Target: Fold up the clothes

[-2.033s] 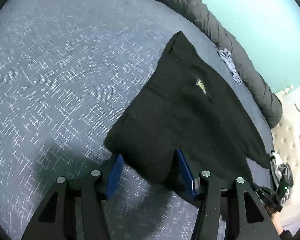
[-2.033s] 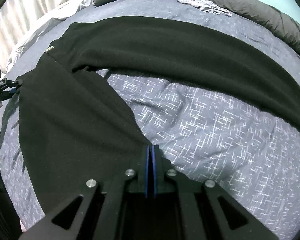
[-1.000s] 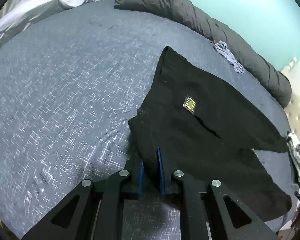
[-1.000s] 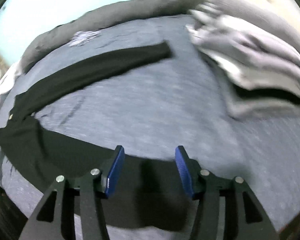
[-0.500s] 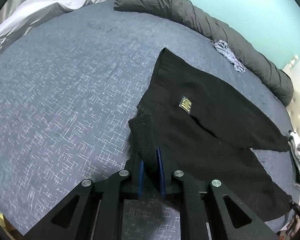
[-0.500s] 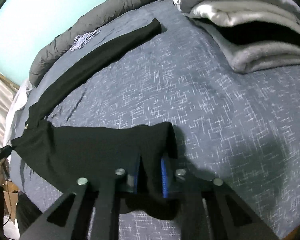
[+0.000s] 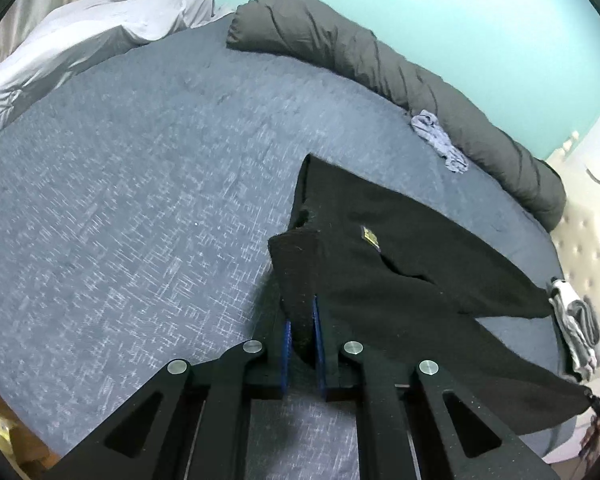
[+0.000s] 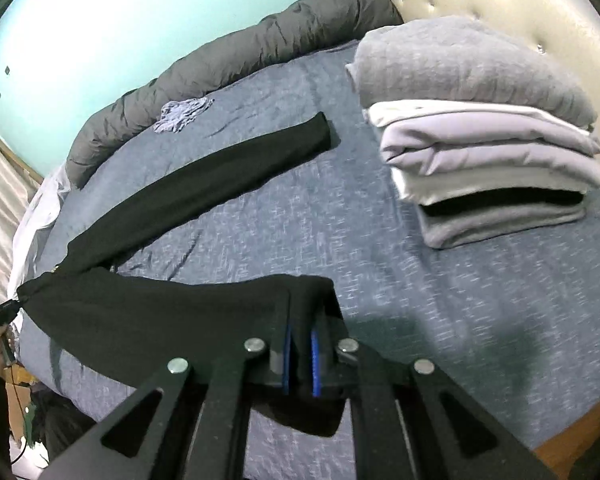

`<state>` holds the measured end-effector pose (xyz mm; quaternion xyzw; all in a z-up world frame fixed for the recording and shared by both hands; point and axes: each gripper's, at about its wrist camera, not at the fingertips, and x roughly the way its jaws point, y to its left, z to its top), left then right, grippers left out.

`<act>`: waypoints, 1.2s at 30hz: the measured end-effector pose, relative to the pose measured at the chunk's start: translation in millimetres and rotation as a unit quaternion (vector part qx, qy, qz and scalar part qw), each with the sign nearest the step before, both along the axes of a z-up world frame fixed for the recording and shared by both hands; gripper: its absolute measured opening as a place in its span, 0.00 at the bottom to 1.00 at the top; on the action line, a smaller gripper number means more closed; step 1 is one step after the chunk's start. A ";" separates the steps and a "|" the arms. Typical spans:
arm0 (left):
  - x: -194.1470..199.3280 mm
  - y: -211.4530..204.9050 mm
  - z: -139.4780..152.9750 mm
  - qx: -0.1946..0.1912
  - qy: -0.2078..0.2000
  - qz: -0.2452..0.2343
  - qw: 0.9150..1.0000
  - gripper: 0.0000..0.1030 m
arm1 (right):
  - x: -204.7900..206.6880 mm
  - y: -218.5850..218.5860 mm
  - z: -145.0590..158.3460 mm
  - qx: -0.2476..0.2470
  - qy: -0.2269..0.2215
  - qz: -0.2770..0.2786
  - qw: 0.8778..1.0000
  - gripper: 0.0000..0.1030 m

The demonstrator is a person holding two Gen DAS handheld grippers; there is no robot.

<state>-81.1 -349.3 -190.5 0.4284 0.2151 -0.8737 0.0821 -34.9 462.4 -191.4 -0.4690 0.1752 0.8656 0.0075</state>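
On the blue-grey patterned bedspread (image 7: 140, 220) lies a pair of black fabric trousers (image 7: 400, 264), spread with its two legs forking apart. In the left wrist view, the left gripper (image 7: 301, 344) has its blue-padded jaws clamped on the waist end of the trousers, and their slight gap is still narrowing on the black cloth bunched between them; a small yellow label (image 7: 369, 236) shows near the waist. From there one leg runs toward the cream tufted headboard (image 7: 592, 240), and the nearer leg stretches to the lower right edge of the frame. In the right wrist view, the right gripper (image 8: 300, 354) grips the cuff end of the nearer trouser leg, its jaws closing tightly on the black fabric pinched between the blue pads; this leg is raised off the bedspread and drawn taut toward the left edge, where the other gripper holds the waist. The far leg lies flat on the bedspread, its cuff just beside a stack of folded grey and white clothes (image 8: 480, 128). A rolled dark grey duvet (image 7: 400, 80) runs along the turquoise wall (image 7: 460, 20), and a small crumpled pale blue garment (image 7: 440, 140) rests against it.
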 end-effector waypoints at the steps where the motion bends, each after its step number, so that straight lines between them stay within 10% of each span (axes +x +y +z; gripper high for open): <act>1: 2.2 -0.7 1.4 0.000 -0.001 -0.002 1.000 0.09 | 0.1 1.7 -0.8 0.003 -0.005 0.000 1.000 0.06; 9: 5.2 2.1 -61.9 0.031 -0.056 0.007 0.998 0.10 | -1.8 -3.6 -86.9 0.004 -0.065 -0.017 0.998 0.06; 15: 6.5 -7.9 -93.7 0.050 -0.083 0.018 0.995 0.14 | 3.5 0.1 -95.5 0.016 -0.075 -0.003 0.997 0.15; 26: 15.8 -2.2 -53.4 0.044 -0.049 0.014 0.998 0.31 | 3.8 -10.7 -56.2 0.056 -0.021 0.047 0.997 0.36; 36: -58.8 114.6 -42.2 0.042 -0.040 -0.126 0.990 0.42 | -57.7 -121.4 -89.2 0.062 -0.033 0.169 0.983 0.41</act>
